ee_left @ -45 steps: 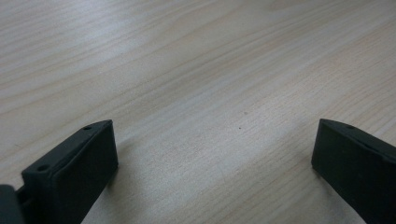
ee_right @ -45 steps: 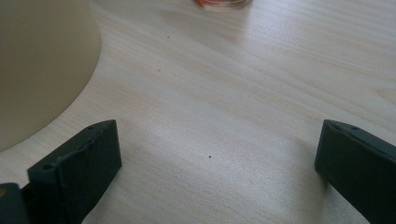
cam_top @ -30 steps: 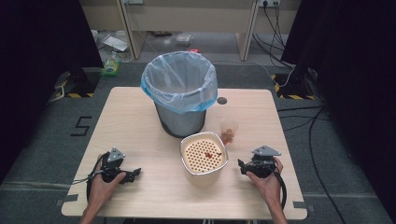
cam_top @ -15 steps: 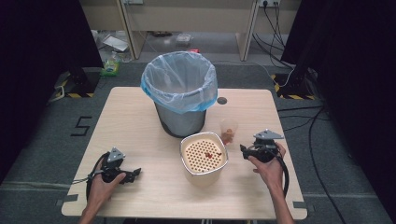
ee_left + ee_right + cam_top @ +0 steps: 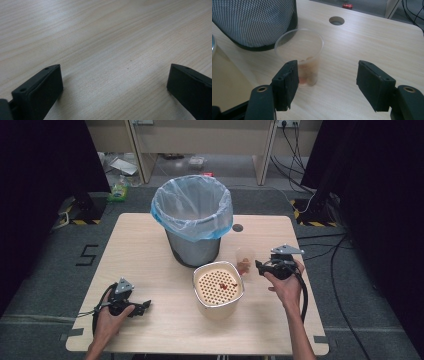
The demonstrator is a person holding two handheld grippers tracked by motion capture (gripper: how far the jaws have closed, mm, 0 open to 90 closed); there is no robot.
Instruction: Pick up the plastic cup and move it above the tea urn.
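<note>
A clear plastic cup (image 5: 244, 256) with reddish bits at its bottom stands upright right of the cream bowl (image 5: 201, 296). That bowl has a perforated insert with a few red bits on it. My right gripper (image 5: 259, 266) hovers just right of the cup, pointing at it. In the right gripper view the cup (image 5: 299, 55) stands just beyond the left jaw, and my right gripper (image 5: 328, 67) is open. Its jaws have just been closing, with nothing between the pads. My left gripper (image 5: 144, 306) rests at the table's near left and is open over bare wood (image 5: 115, 75).
A grey mesh bin (image 5: 192, 220) lined with a blue bag stands behind the bowl, and its wall (image 5: 257, 22) rises just left of the cup. A round cable hole (image 5: 238, 227) lies right of the bin. The wooden table (image 5: 145, 255) has dark floor around it.
My right gripper has risen and moved away from the person toward the cup, and its jaws stand narrower. The left gripper, the cup and the bowl have stayed put.
</note>
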